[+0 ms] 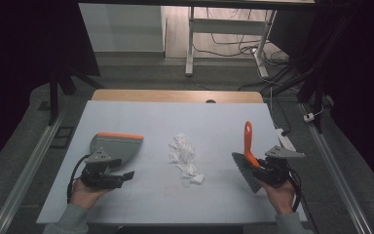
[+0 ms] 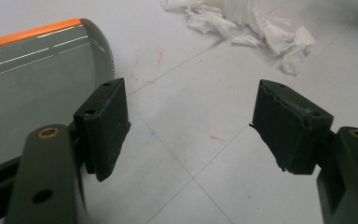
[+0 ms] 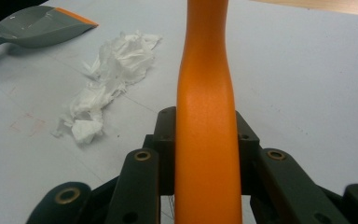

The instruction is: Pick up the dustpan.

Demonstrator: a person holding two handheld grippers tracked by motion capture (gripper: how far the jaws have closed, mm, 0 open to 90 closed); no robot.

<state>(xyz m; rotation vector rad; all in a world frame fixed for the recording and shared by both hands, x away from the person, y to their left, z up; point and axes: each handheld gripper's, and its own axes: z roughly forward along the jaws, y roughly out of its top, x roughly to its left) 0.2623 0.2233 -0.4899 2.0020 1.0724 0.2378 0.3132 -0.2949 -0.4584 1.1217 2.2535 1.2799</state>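
While my right gripper (image 1: 265, 168) clamps the brush (image 1: 247, 163) handle for sweeping, paper scraps (image 1: 185, 158) lie mid-desk; left gripper (image 1: 121, 176) gapes empty, dustpan (image 1: 114, 145) at its 12 o'clock.

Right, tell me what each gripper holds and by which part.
The right gripper is shut on the brush, clamped on its orange handle just above the bristles. The left gripper is open beside the dustpan, holding nothing.
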